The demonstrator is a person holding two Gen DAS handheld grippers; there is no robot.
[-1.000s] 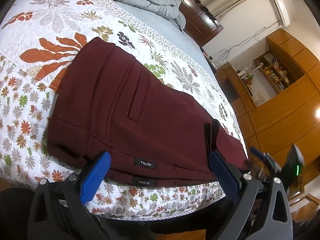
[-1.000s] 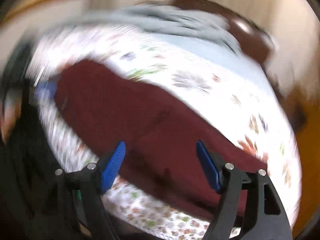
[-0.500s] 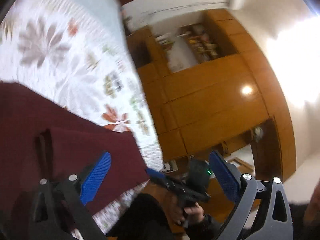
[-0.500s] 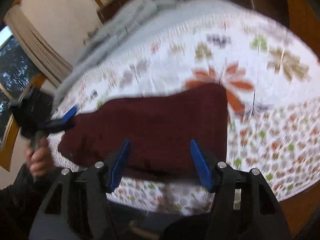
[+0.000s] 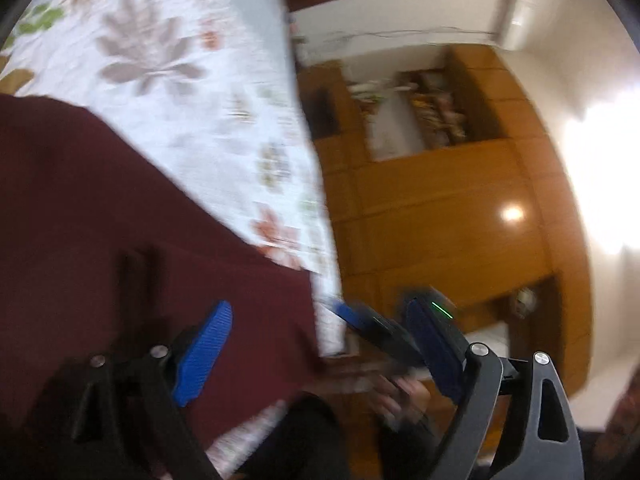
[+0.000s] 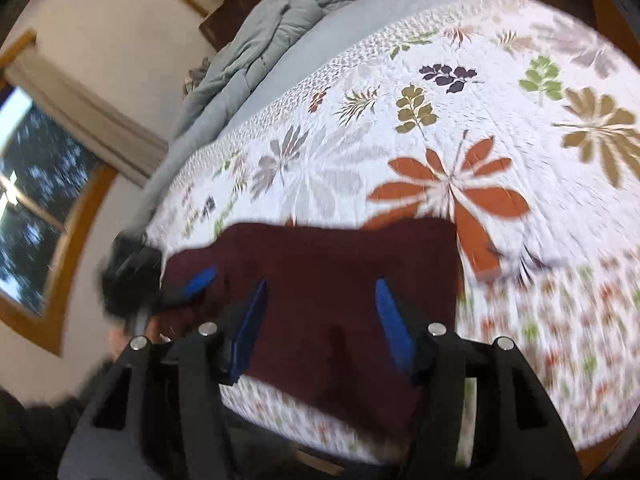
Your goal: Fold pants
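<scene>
Pants (image 6: 332,280), maroon, lie flat on the floral quilt (image 6: 460,112) near the bed's edge. Left gripper (image 5: 320,352): jaws wide but closing, nothing between the blue pads; one pad hangs over the fabric, the other past the bed's edge. Right gripper (image 6: 320,324): jaws about half apart and closing, poised over the pants, pads not pressing on the cloth. Contact with the fabric cannot be determined through the blur.

Between the ribbed blue plastic fingers (image 6: 386,320) lie matt maroon cloth pants (image 6: 328,264). Beyond them spreads a quilted, leaf-printed cotton bedspread (image 6: 440,120); glossy varnished wood cabinets (image 5: 440,208) reflect light past the left fingers (image 5: 204,352).
</scene>
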